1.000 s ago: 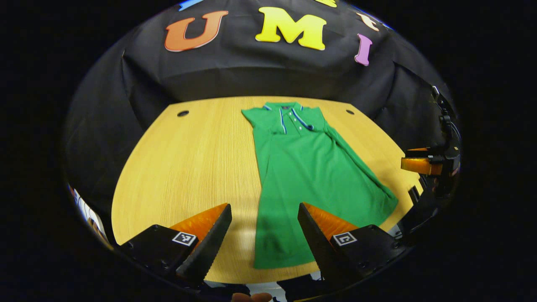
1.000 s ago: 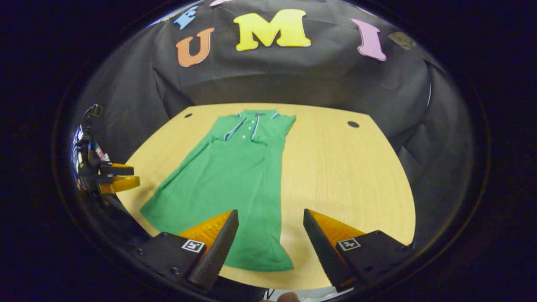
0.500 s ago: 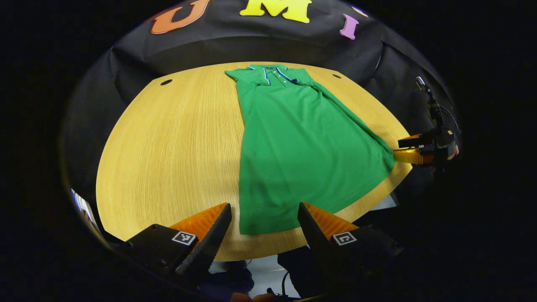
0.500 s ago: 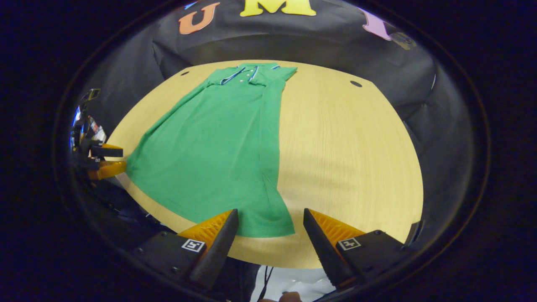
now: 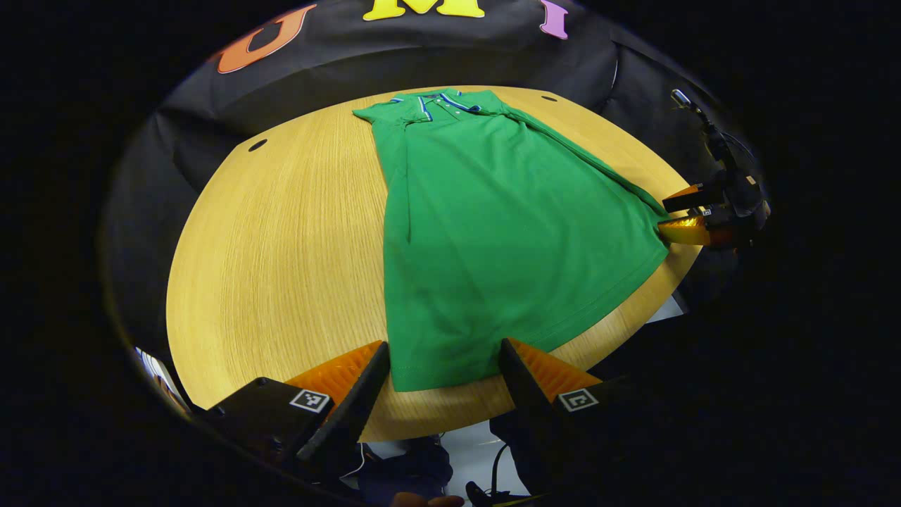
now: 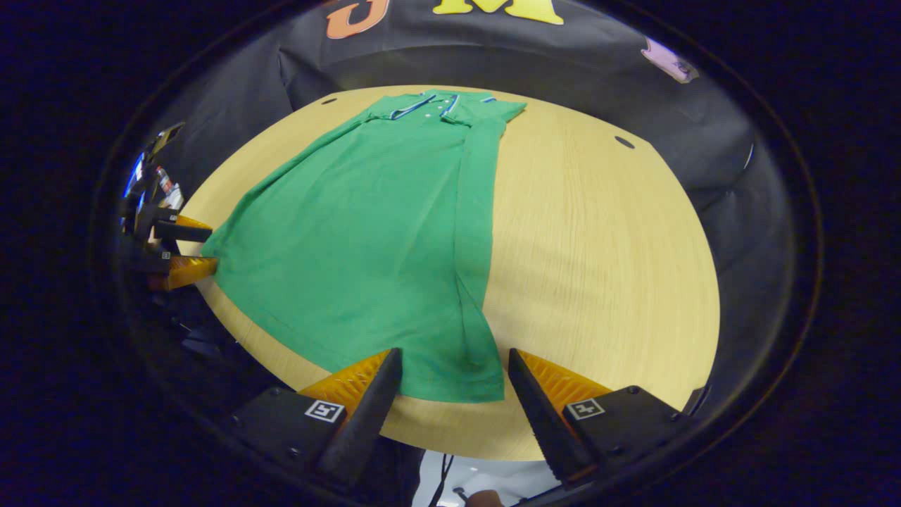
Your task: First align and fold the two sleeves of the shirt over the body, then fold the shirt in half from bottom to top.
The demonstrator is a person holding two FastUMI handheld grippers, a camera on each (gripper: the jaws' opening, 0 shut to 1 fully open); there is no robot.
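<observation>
Left gripper (image 5: 442,380) hangs with its fingers spread just short of the near edge of the table (image 5: 281,232), straddling the near-left hem corner of the green polo shirt (image 5: 493,225); right gripper (image 6: 454,387) is likewise spread and empty, framing the near-right hem corner (image 6: 479,391). Shirt lies flat on the table, right of centre in the left gripper view, hem almost at the near edge, collar (image 6: 433,105) near the far edge. Both sleeves appear already laid in over the body, giving a narrow panel; judged step in hand: the bottom-to-top half fold. To do it well, each gripper should drop onto its own corner, pinch all layers including the tucked-in side flap, and close at matching distance from the side edges. Lift both together, low, and carry straight toward the collar so the hem lands square under it; uneven travel would skew the fold. Long axis runs from near edge to far edge, collar pointing away toward the booth wall, placket (image 5: 450,104) facing up.
</observation>
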